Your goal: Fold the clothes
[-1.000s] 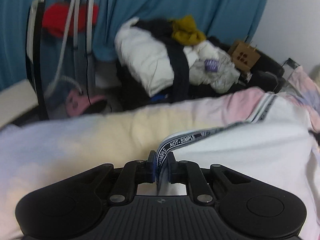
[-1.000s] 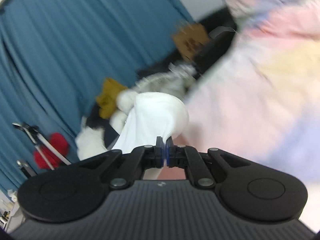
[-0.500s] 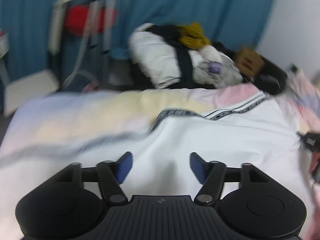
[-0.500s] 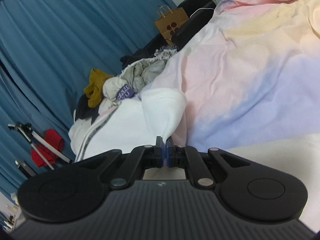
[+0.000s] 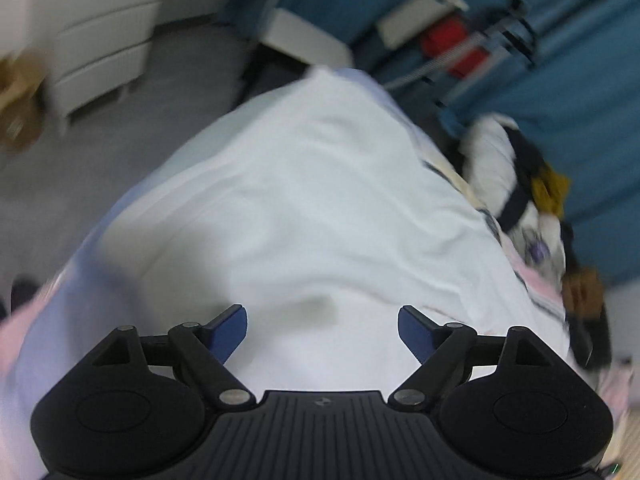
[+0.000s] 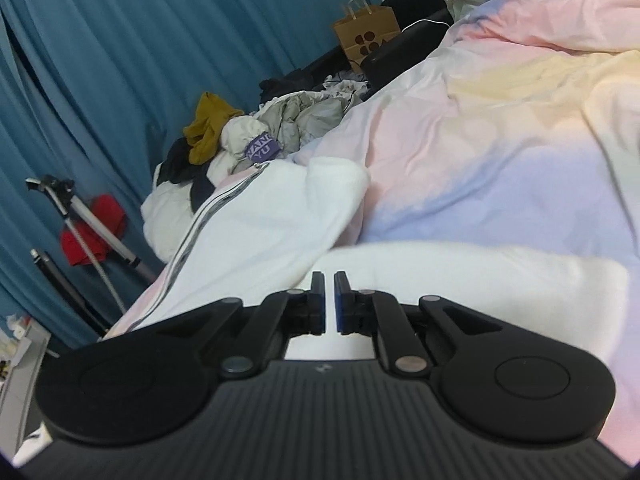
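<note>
now that your left tool [image 5: 320, 330] has let go of the striped trim it pinched a second ago, its blue fingers [image 5: 226, 330] stand wide apart above the white garment [image 5: 304, 208], which lies spread over the pastel bed cover [image 6: 500, 128] through the middle of the left frame. your right tool [image 6: 329, 300] has eased too: a narrow gap shows between its pads and no cloth sits in it, where half a second ago it clamped the white sleeve [image 6: 336, 188]. that sleeve now rests folded over the body at centre frame, so one fold looks placed. the left view is smeared by motion, so the garment's far edges and the trim at right are hard to read. your right tool's body hides the cloth directly beneath it.
</note>
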### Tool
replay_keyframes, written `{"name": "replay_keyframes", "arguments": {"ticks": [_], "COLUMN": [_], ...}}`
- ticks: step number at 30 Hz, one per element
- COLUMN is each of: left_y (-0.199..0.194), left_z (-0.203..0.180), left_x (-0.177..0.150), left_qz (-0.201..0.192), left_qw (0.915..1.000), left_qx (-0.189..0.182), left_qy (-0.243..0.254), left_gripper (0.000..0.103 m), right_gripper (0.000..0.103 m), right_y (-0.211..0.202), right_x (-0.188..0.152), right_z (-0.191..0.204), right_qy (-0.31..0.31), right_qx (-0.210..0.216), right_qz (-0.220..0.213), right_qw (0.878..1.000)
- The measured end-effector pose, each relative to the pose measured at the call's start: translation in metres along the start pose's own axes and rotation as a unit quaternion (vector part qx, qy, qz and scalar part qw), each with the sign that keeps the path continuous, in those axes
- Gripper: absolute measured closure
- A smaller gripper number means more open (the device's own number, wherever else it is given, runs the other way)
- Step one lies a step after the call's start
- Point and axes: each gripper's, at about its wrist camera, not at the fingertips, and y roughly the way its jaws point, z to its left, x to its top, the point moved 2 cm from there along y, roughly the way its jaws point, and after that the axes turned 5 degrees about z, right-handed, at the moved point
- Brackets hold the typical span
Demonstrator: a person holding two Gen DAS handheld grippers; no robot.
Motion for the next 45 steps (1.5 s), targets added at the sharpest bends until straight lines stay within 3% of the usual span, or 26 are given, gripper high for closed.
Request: {"name": "replay_keyframes", "arguments": {"ticks": [4, 7, 12, 15, 17, 18, 22, 25, 28, 30, 33, 34, 37, 39, 41, 45], "left_y": [-0.014, -0.006, -0.004, 0.005, 0.012, 0.016, 0.019, 0.018, 0.020, 0.021, 0.023, 0.024, 0.025, 0.020, 0.014, 0.006], "left_z": [0.045, 0.073, 0.101, 0.106, 0.102, 0.101, 0.091, 0.087, 0.081, 0.075, 0.067, 0.065, 0.058, 0.053, 0.051, 0.046], "left_x": [-0.021, -0.033, -0.034, -0.028, -0.029, -0.029, -0.029, -0.030, -0.030, -0.030, -0.029, -0.029, -0.029, -0.030, -0.032, -0.033], "left_qz": [0.007, 0.037, 0.034, 0.034, 0.027, 0.024, 0.014, 0.002, -0.001, -0.005, -0.016, -0.020, -0.027, -0.035, -0.043, -0.062], "left_qw": [0.9962, 0.9863, 0.9718, 0.9670, 0.9661, 0.9656, 0.9716, 0.9747, 0.9778, 0.9802, 0.9826, 0.9830, 0.9853, 0.9878, 0.9890, 0.9868], "left_qx": [-0.007, -0.033, -0.064, -0.072, -0.077, -0.079, -0.080, -0.085, -0.090, -0.089, -0.084, -0.082, -0.084, -0.080, -0.074, -0.087], "left_qy": [-0.086, -0.157, -0.224, -0.242, -0.245, -0.246, -0.222, -0.207, -0.189, -0.177, -0.165, -0.163, -0.146, -0.129, -0.120, -0.121], "left_gripper": [0.017, 0.017, 0.017, 0.017, 0.018, 0.019, 0.020, 0.021, 0.025, 0.028, 0.036, 0.039, 0.057, 0.078, 0.092, 0.099], "right_gripper": [0.094, 0.094, 0.091, 0.075, 0.046, 0.041, 0.037, 0.037, 0.039, 0.042, 0.066, 0.082, 0.095, 0.097, 0.097, 0.097], "right_y": [-0.034, -0.053, -0.072, -0.079, -0.082, -0.084, -0.078, -0.064, -0.043, -0.032, -0.023, -0.021, -0.017, -0.022, -0.029, -0.050], "right_x": [-0.008, -0.013, -0.018, -0.018, -0.019, -0.019, -0.023, -0.034, -0.042, -0.038, -0.026, -0.025, -0.022, -0.017, -0.012, -0.004], "right_z": [-0.002, -0.013, -0.044, -0.058, -0.065, -0.068, -0.088, -0.117, -0.143, -0.148, -0.140, -0.136, -0.128, -0.125, -0.119, -0.108], "right_qy": [-0.007, 0.011, 0.073, 0.106, 0.121, 0.129, 0.180, 0.260, 0.317, 0.307, 0.244, 0.230, 0.205, 0.200, 0.186, 0.165], "right_qx": [-0.007, -0.013, -0.038, -0.052, -0.060, -0.064, -0.077, -0.073, -0.040, -0.017, -0.005, -0.008, -0.021, -0.023, -0.026, -0.016], "right_qz": [0.009, 0.009, 0.014, 0.009, 0.003, 0.000, 0.011, 0.028, 0.049, 0.044, 0.023, 0.022, 0.020, 0.003, -0.017, -0.058], "right_qw": [1.000, 1.000, 0.997, 0.993, 0.991, 0.990, 0.981, 0.962, 0.946, 0.950, 0.969, 0.973, 0.978, 0.980, 0.982, 0.984]}}
